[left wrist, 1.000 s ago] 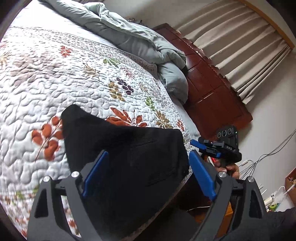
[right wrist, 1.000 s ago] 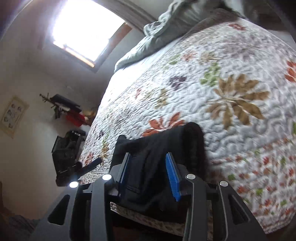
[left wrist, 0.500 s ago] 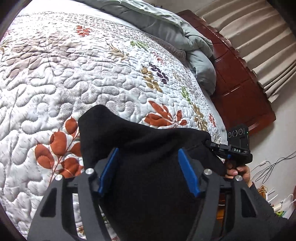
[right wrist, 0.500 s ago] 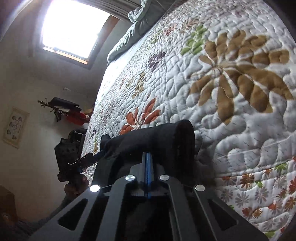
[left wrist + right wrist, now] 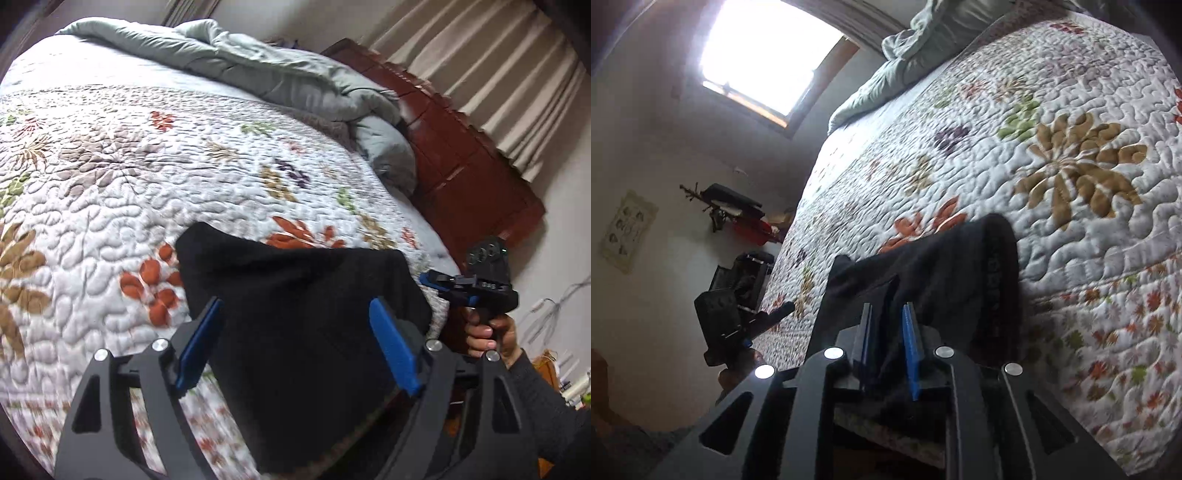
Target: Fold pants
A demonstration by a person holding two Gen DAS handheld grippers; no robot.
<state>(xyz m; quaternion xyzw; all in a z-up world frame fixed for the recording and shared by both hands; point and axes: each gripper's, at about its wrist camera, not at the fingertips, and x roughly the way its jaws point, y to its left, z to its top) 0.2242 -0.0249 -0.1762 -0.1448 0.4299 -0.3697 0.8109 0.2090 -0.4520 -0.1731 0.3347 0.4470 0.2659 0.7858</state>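
Black pants (image 5: 295, 332) lie folded in a bundle at the near edge of the bed and hang a little over it. My left gripper (image 5: 295, 325) is open, its blue fingers wide apart over the pants. My right gripper (image 5: 888, 317) shows a small gap between its blue fingers, with a fold of the pants (image 5: 942, 266) between them. The right gripper also shows in the left wrist view (image 5: 476, 288), off the bed's edge beside the pants. The left gripper shows in the right wrist view (image 5: 775, 314).
A floral quilt (image 5: 147, 166) covers the bed. A grey duvet (image 5: 277, 81) is bunched at the far end. A red wooden headboard (image 5: 461, 166) and beige curtains (image 5: 498, 74) stand to the right. A bright window (image 5: 768, 51) and dark gear (image 5: 738, 206) are at the wall.
My left gripper has pulled back and opened wider. My right gripper, shut half a second ago, has parted slightly and drawn back from the pants.
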